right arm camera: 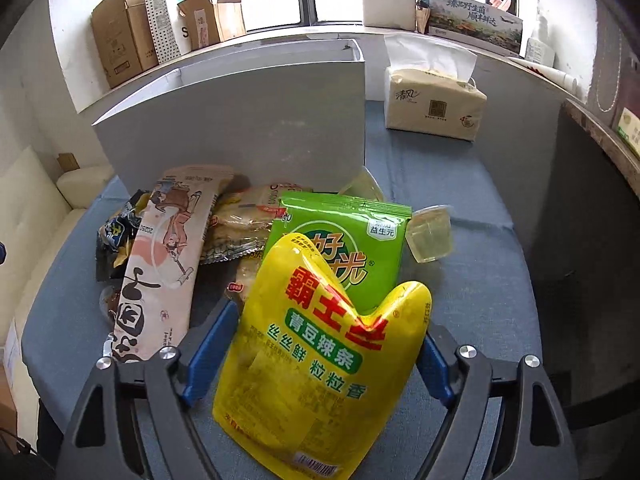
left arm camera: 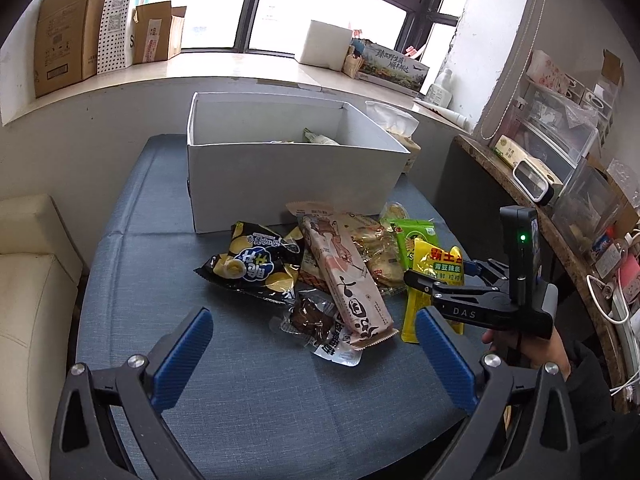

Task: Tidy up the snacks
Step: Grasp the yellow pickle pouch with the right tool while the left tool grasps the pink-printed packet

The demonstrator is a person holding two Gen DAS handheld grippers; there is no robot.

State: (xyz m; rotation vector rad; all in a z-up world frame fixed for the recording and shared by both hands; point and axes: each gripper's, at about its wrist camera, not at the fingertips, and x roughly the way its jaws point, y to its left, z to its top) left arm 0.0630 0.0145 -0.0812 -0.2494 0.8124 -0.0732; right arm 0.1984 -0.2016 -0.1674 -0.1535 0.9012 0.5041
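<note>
The right gripper (right arm camera: 324, 356) is closed on the glossy yellow plastic snack pouch (right arm camera: 320, 356), which buckles between its fingers above the blue tablecloth (right arm camera: 480, 300), short of the white cardboard box (right arm camera: 240, 120). The pouch appears light, soft and slippery; grip mid-body. The left gripper (left arm camera: 314, 356) hangs wide open, empty.

A blue cloth table (left arm camera: 248, 392) holds everything. A big white box (left arm camera: 288, 176) sits on it at the far side. In front of the box lies a pile of snack bags (left arm camera: 332, 272). A pack of tissues (right arm camera: 434, 106) rests on the table beside the box. A small jelly cup (right arm camera: 430, 236) lies near the pile.
</note>
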